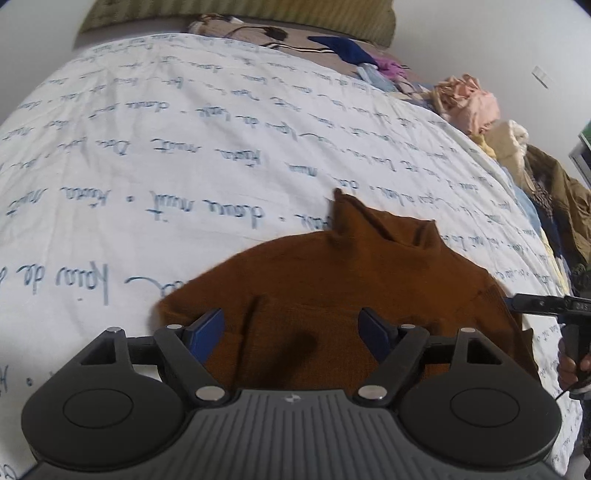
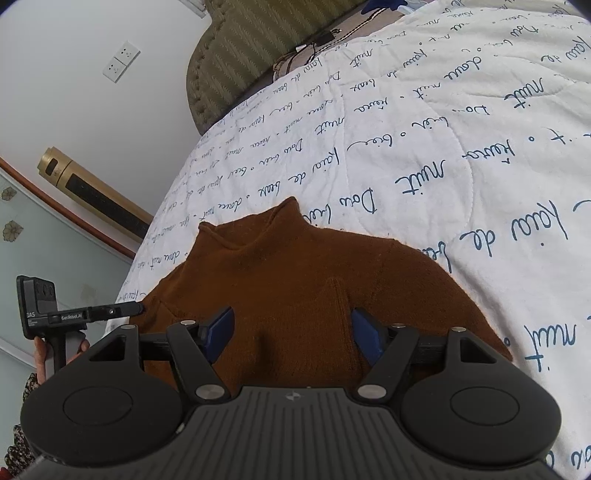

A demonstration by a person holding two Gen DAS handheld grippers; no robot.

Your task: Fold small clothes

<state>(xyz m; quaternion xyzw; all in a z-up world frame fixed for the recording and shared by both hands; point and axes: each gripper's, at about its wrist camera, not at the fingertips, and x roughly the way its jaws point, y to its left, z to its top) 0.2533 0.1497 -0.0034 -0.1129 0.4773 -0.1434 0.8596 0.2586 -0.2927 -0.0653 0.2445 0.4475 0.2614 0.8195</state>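
A small rust-brown knit sweater (image 1: 332, 280) with a high collar lies on the white quilt with blue script (image 1: 184, 155), near the bed's front edge, its sides folded in. My left gripper (image 1: 293, 332) hovers over its lower part, jaws wide apart, blue pads (image 1: 207, 332) clear of the cloth. In the right wrist view the same sweater (image 2: 295, 266) fills the middle, collar pointing away. My right gripper (image 2: 291, 334) stands open above its lower part, nothing between the pads. Each gripper shows at the edge of the other's view, held by a hand (image 2: 40, 350).
A pile of loose clothes (image 1: 469, 103) runs along the bed's right side, with a dark blue garment (image 1: 340, 46) near the green headboard (image 1: 236, 14). A gold tower appliance (image 2: 92, 192) and wall sockets (image 2: 120, 61) stand beside the bed on the left.
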